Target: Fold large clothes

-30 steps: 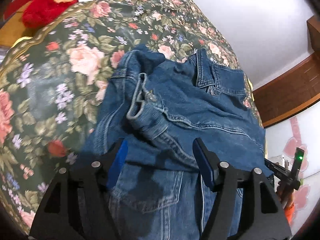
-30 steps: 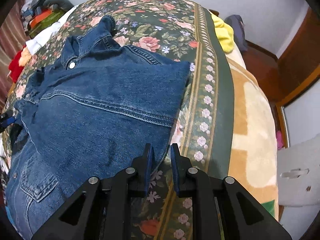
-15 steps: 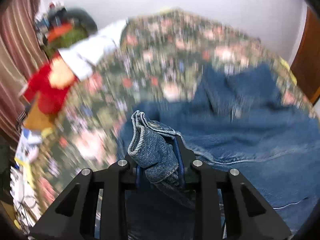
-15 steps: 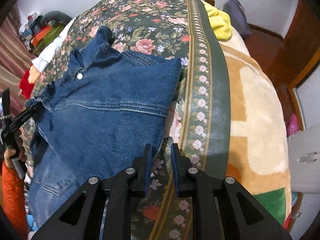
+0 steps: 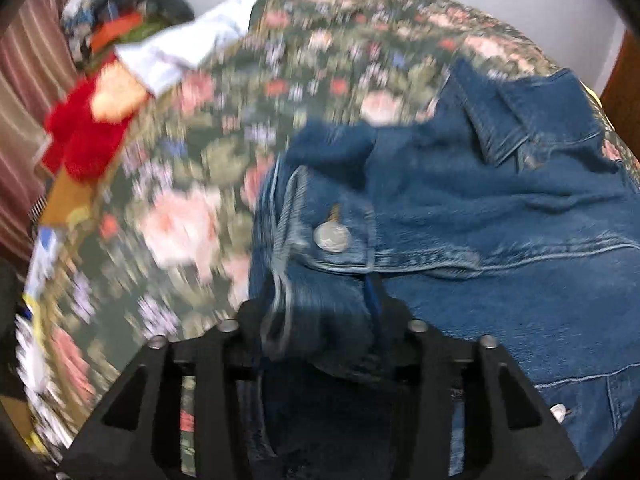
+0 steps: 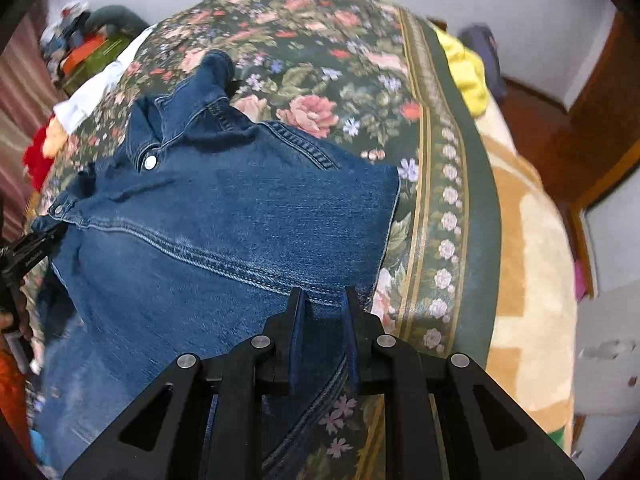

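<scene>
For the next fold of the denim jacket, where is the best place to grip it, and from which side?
Probably the denim jacket at its free right corner, coming from the floral blanket side: that edge lies flat and exposed there.

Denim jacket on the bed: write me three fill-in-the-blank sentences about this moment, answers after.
1. The denim jacket lies on a ____-patterned bedspread.
2. The left gripper has the jacket's ____ cuff between its fingers.
3. Beyond the bedspread's striped border lies a bright ____ cloth.

Answers: floral; buttoned; yellow
</scene>
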A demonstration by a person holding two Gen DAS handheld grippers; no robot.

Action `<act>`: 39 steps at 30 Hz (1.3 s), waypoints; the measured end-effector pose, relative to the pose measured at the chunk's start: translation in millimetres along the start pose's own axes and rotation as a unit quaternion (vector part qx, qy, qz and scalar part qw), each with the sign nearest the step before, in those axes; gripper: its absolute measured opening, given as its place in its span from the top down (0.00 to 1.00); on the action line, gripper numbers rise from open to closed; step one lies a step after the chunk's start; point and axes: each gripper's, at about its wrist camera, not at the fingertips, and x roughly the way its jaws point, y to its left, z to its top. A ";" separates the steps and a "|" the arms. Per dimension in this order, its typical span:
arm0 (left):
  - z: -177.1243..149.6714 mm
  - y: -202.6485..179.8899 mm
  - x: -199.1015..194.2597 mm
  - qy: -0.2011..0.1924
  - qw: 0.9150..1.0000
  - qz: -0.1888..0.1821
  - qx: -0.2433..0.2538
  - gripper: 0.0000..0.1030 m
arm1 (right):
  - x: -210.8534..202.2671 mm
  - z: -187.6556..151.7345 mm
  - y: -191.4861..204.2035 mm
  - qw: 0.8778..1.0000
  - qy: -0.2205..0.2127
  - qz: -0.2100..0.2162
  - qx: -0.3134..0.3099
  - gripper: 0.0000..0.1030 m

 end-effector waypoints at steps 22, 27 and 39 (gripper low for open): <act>-30.9 46.7 -68.5 -0.020 0.999 0.023 0.011 0.21 | -12.2 -37.7 -32.3 0.998 -0.008 -0.058 0.030 0.26; -10.3 70.7 -70.2 -0.024 0.999 0.003 -0.022 0.20 | -23.3 -32.8 -46.2 0.998 -0.010 0.003 0.065 0.26; 68.0 53.1 18.8 0.045 0.995 -0.088 -0.023 0.20 | 11.1 26.8 -54.8 0.982 -0.004 0.124 0.141 0.27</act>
